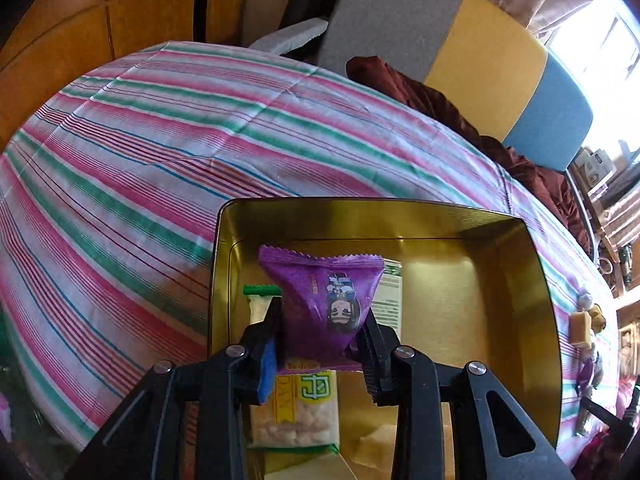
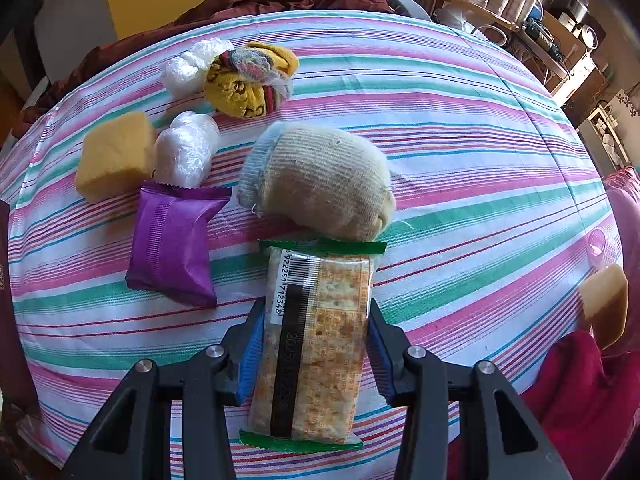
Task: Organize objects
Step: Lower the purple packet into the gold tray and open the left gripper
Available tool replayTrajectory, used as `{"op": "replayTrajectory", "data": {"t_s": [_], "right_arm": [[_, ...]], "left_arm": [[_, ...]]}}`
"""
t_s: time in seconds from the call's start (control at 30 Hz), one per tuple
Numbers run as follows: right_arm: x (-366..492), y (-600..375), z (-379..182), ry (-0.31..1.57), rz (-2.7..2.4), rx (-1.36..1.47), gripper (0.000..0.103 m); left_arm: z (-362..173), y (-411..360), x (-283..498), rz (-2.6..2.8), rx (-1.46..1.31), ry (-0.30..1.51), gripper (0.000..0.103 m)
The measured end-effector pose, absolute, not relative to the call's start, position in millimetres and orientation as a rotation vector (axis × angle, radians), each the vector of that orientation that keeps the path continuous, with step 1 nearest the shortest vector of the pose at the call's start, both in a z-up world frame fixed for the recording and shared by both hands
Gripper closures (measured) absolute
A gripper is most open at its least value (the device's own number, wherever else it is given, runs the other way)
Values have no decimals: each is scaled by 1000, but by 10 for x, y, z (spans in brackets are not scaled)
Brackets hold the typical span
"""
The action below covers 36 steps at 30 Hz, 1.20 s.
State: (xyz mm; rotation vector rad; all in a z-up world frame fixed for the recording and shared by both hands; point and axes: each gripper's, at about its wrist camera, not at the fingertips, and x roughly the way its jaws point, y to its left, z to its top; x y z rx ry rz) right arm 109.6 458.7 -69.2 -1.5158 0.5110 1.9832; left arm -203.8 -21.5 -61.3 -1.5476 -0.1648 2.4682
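My left gripper [image 1: 320, 336] pinches a crinkly purple foil packet [image 1: 322, 300], tilted down over the glossy gold tin [image 1: 536, 280]. My right gripper [image 2: 314, 344] clamps a flat clear-wrapped cracker pack [image 2: 316, 340], angled steeply over the striped cloth counter [image 2: 460, 200].

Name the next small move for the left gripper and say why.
Probably open the left gripper and drop the purple snack packet into the gold tin: the packet is pinched over the tin's floor, where other snack packs already lie.
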Motion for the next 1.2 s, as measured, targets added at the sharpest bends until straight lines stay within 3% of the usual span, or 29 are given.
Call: {"op": "replayTrajectory", "data": {"t_s": [0.17,0.27,0.7,1.03,1.2], "right_arm": [[1085,4622,-660,497,1984,-1520,57],[1074,4637,-637,481,1984,-1523,57],[1059,4603,-504,483,2023,-1577,58],[1111,4303,-313,540,2152,-1617,59],[1115,4114,119,551,2382,-1566,59]], "left_arm": [[-645,-203,-2062,2499,-1567,-121,64],[-591,-228,-2014,2522,-1545,-126,54],[-33,-214,-1216,2618,-1212,-119,39],[104,-6,-766,2572,-1091,-71,38],[62,-79,-683,2582,-1104,-80,38]]}}
